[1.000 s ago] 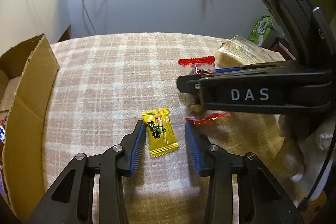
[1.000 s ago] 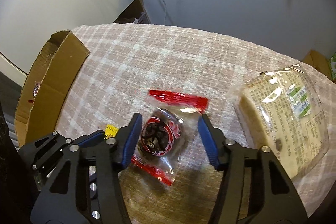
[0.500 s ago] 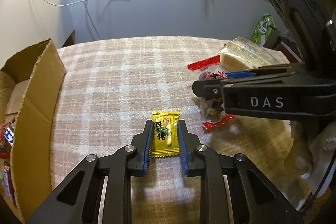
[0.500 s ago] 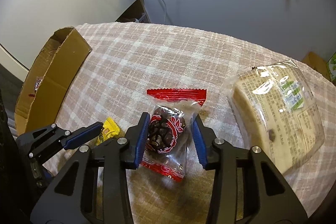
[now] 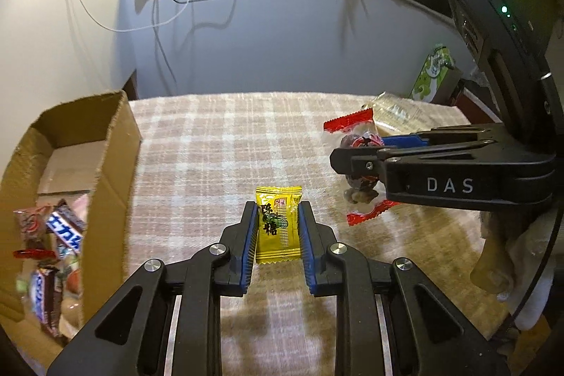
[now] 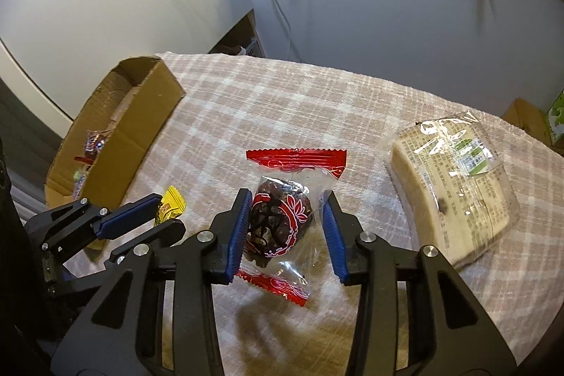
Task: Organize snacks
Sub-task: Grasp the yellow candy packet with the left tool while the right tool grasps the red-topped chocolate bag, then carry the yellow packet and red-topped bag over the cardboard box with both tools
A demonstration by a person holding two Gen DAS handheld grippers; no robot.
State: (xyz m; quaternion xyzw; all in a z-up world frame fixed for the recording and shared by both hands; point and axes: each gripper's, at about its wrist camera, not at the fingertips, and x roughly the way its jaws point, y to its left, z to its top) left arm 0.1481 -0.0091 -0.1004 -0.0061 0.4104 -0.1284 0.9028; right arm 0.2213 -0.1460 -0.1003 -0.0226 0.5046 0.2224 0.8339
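Observation:
My left gripper point(image 5: 277, 217) is shut on a small yellow candy packet point(image 5: 277, 223) and holds it above the checked tablecloth point(image 5: 211, 143). My right gripper point(image 6: 285, 214) is shut on a clear red-edged snack packet point(image 6: 282, 217) with a dark round sweet inside, lifted off the cloth. That packet also shows in the left wrist view point(image 5: 359, 143), beside the right gripper point(image 5: 352, 161). The left gripper point(image 6: 165, 217) with the yellow packet point(image 6: 171, 205) shows in the right wrist view. An open cardboard box point(image 5: 116, 150) with several wrapped snacks stands at the left.
A large clear-wrapped cake block point(image 6: 454, 185) lies on the cloth at the right. A green carton point(image 5: 431, 73) stands beyond the table's far right edge. The box also shows in the right wrist view point(image 6: 141, 115). A wall with cables runs behind the table.
Both grippers closed on their packets and lifted them off the cloth. The views rose and now show more of the box's inside.

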